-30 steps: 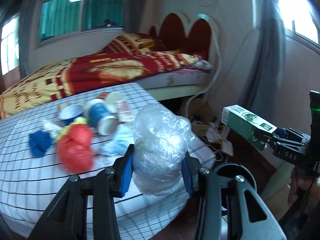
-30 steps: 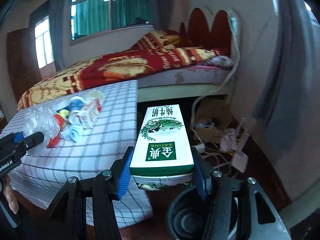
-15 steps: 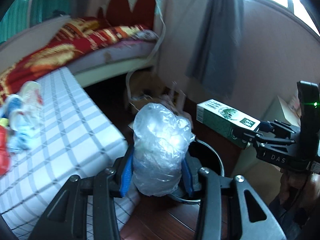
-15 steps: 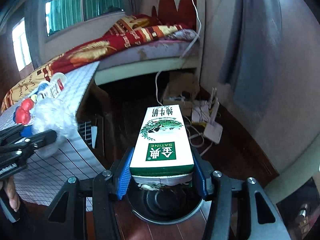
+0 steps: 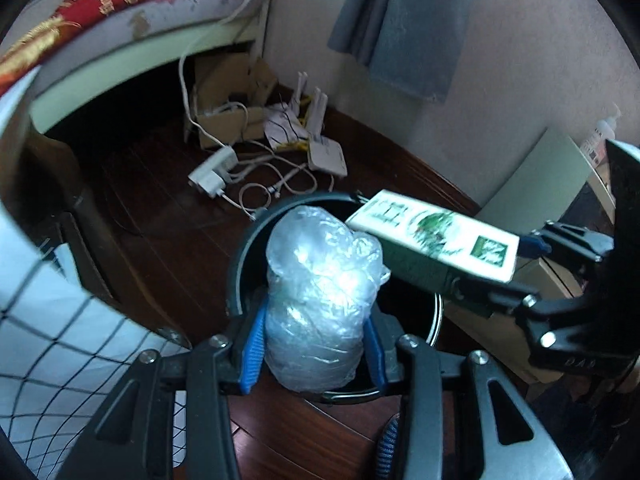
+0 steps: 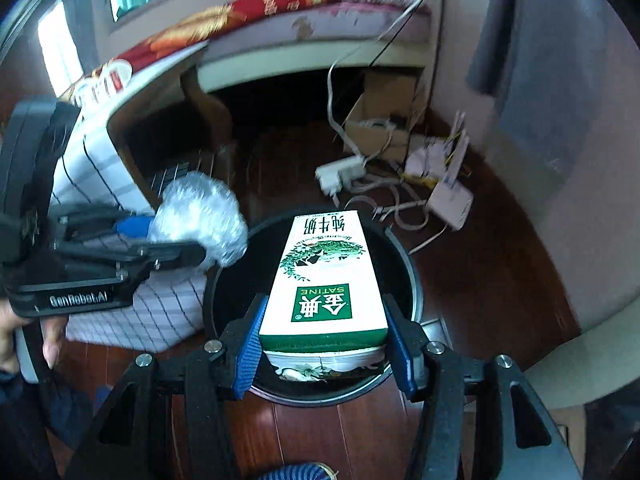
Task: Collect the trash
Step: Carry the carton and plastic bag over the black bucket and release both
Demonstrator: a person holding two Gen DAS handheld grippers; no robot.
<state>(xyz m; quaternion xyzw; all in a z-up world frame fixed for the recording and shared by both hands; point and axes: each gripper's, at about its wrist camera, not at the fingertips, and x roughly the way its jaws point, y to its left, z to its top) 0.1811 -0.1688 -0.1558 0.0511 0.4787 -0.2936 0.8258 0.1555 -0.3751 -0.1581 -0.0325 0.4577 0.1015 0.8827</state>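
Left gripper (image 5: 314, 350) clamped on one crumpled clear plastic bag (image 5: 324, 296); right gripper (image 6: 322, 348) clamped on one green-white milk carton (image 6: 326, 280). Both held over one black trash bin (image 6: 400, 248) on wooden floor (image 6: 480, 300).

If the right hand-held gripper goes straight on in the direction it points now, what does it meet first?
Probably the open mouth of the black trash bin. The right hand-held gripper, shut on the milk carton, points down into it, and the carton's far end would enter first. Depth is unclear, but nothing else seems to lie between.

crinkled glossy plastic wad (image 5: 324, 296), printed carton (image 6: 326, 280)
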